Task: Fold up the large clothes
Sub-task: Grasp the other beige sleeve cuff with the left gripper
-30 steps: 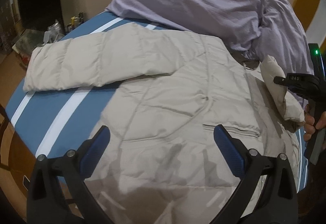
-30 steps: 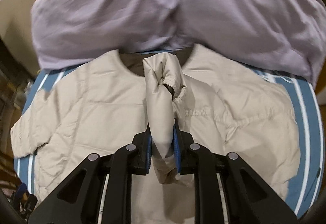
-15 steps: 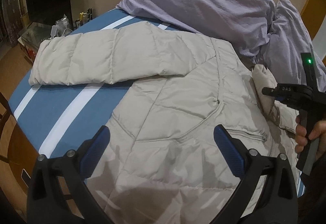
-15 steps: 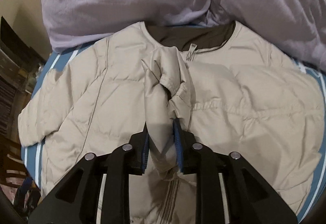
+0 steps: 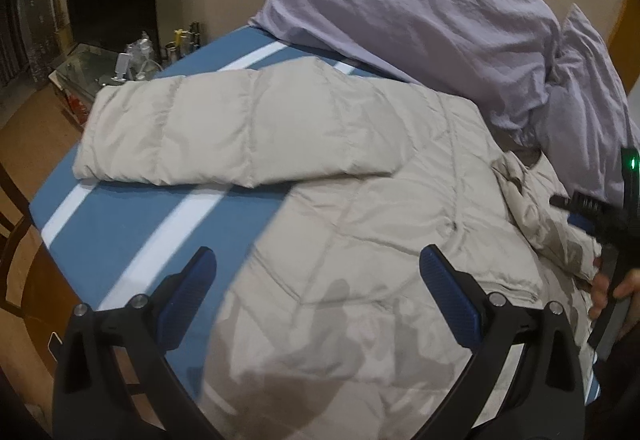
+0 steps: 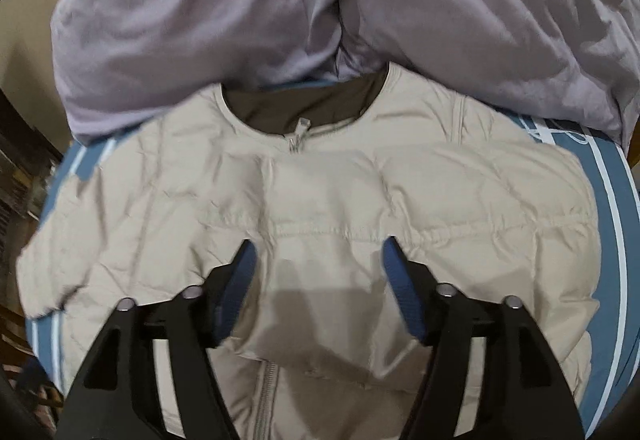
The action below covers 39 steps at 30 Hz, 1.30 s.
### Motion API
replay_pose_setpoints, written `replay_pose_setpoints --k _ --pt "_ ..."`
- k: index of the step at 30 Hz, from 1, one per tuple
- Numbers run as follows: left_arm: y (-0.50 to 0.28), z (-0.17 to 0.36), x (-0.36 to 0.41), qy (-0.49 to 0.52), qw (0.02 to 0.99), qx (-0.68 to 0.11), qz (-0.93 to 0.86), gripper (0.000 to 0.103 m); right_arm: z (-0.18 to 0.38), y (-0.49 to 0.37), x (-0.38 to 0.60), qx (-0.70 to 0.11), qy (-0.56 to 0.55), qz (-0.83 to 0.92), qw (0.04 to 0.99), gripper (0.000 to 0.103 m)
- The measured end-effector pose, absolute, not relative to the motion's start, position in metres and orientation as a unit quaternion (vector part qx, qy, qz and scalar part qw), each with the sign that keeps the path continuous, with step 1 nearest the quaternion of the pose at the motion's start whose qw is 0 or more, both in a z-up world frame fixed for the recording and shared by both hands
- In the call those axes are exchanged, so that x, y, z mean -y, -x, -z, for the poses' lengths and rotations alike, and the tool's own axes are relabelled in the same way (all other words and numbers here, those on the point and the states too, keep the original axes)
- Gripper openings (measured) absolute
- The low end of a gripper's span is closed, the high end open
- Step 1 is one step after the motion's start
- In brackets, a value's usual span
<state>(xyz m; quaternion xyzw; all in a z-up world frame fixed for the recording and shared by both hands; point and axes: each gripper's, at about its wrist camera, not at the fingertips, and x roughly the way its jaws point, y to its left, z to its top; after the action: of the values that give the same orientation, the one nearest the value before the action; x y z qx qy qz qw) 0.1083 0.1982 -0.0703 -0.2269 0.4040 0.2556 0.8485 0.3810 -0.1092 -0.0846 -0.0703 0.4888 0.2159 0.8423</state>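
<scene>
1. Left wrist view: the jaws of the left gripper (image 5: 318, 272) stand wide with nothing between them, hovering over the lower body of the beige puffer jacket (image 5: 360, 248). The jacket lies spread on the bed (image 5: 120, 224), a blue cover with white stripes. One sleeve (image 5: 240, 135) stretches straight out to the side across the cover, not yet folded in. At the right edge the right gripper (image 5: 592, 215) shows in a person's hand (image 5: 612, 288), low over a rumpled bunch of jacket fabric. Lilac bedding (image 5: 420, 11) is heaped just beyond the collar.

2. Right wrist view: the jaws of the right gripper (image 6: 316, 280) have just been opening and now stand well apart. The other sleeve (image 6: 332, 280) lies loose between them, across the zipped chest — released, the pads no longer pressing it. The collar (image 6: 304, 107) with its dark lining points toward the lilac bedding, which touches or overlaps the jacket's shoulders.

3. Progress, as I judge it: early to middle. One sleeve is laid in over the front; the outstretched sleeve still has to come across, and then the body needs folding up into a compact shape. The left gripper seems best placed for that outstretched sleeve — though it is empty now and nowhere near the cuff.
</scene>
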Motion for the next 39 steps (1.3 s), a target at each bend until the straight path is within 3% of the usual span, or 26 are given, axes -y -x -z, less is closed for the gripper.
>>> replay_pose_setpoints --k 12,31,37,39 --pt "-0.085 0.076 -0.264 0.256 0.817 -0.397 -0.331 0.101 0.131 -0.376 0.095 -0.488 0.104 -0.188 0.846 0.097" --pt "-0.063 0.094 -0.403 0.330 0.755 -0.374 -0.426 0.101 0.135 -0.371 0.100 -0.462 0.094 -0.204 0.858 0.098" --pt "-0.057 0.122 -0.426 0.372 0.728 -0.389 -0.424 0.083 0.135 -0.371 0.101 -0.462 0.093 -0.207 0.857 0.098" --pt "-0.056 0.127 -0.427 0.379 0.724 -0.390 -0.425 0.081 0.134 -0.371 0.101 -0.462 0.093 -0.207 0.857 0.098"
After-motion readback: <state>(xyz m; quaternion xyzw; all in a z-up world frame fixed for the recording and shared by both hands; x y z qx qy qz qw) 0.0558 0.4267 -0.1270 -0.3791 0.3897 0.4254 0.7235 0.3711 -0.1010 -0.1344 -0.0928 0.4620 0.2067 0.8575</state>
